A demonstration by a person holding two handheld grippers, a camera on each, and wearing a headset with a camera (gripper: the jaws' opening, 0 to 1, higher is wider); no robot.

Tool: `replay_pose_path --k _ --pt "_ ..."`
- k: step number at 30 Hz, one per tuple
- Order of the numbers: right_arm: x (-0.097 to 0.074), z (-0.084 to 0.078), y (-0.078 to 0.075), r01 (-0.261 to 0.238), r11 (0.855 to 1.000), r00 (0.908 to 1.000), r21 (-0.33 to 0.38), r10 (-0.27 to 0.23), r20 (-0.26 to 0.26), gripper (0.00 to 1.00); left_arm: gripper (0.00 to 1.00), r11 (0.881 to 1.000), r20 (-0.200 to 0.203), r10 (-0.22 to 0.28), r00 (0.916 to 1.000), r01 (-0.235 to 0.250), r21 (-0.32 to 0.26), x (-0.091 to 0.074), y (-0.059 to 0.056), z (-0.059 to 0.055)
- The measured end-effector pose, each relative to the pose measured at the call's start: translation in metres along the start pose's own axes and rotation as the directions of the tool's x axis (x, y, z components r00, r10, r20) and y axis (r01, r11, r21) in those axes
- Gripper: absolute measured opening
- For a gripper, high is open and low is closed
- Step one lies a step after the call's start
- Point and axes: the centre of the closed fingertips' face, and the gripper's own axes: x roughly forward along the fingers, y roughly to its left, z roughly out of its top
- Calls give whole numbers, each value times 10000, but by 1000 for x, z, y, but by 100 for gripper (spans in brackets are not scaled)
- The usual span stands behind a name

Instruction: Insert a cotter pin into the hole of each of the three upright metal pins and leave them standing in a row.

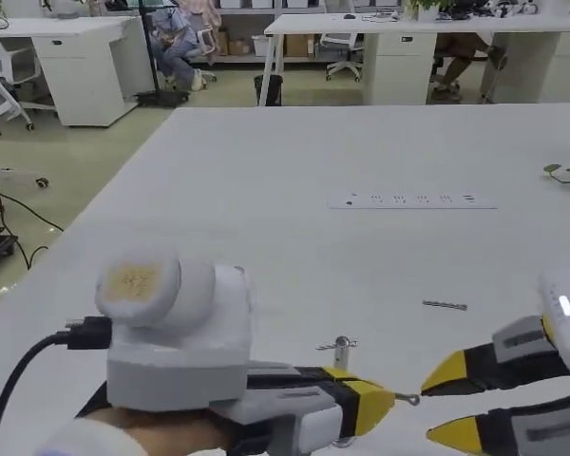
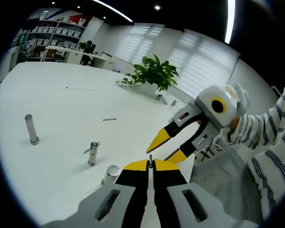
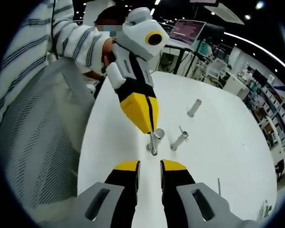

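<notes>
We pinch a cotter pin in our left gripper, jaws pressed shut on it. Its long axis points toward our right gripper, whose jaws stand spread just short of its tip. The nearest upright metal pin stands just beside the left jaws, toward the bench's near edge.

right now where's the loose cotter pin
Head view: the loose cotter pin lies flat right of centre, beyond the right tongs, nearer than the power strip.

No writing can be read: the dark marks on the white strip on the counter are too small.
</notes>
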Motion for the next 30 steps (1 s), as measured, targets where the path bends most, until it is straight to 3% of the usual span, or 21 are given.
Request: replay_pose_path --k 5,10,14,21,23,28,30 --pt "1 9 8 -808 9859 9932 1463 673 950 24 0 9962 -52 -521 9986 523 695 -4 -5 -5" --pt "2 12 17 -1364 9705 9841 1990 1097 1399 21 0 9801 -168 -1010 9947 1023 1699 -8 -14 -8" --pt "5 12 27 -1729 9662 9792 1911 1477 1392 14 0 9673 -440 -1492 9878 1550 2009 -9 -22 -13" --pt "7 15 39 -2247 9570 9682 1836 1979 1533 8 0 9439 -705 -1947 9783 2065 2578 -7 -32 -18" --pt "6 14 44 -2439 9557 9647 1648 2217 1420 6 0 9318 -797 -2056 9754 2200 2888 -8 -35 -19" --pt "6 12 48 -2558 9565 9628 1401 2391 1256 5 0 9181 -1076 -2169 9702 2402 3152 -9 -36 -24" --pt "6 12 50 -2596 9566 9621 1325 2443 1209 5 0 9072 -1213 -2151 9690 2443 3424 -9 -36 -26"
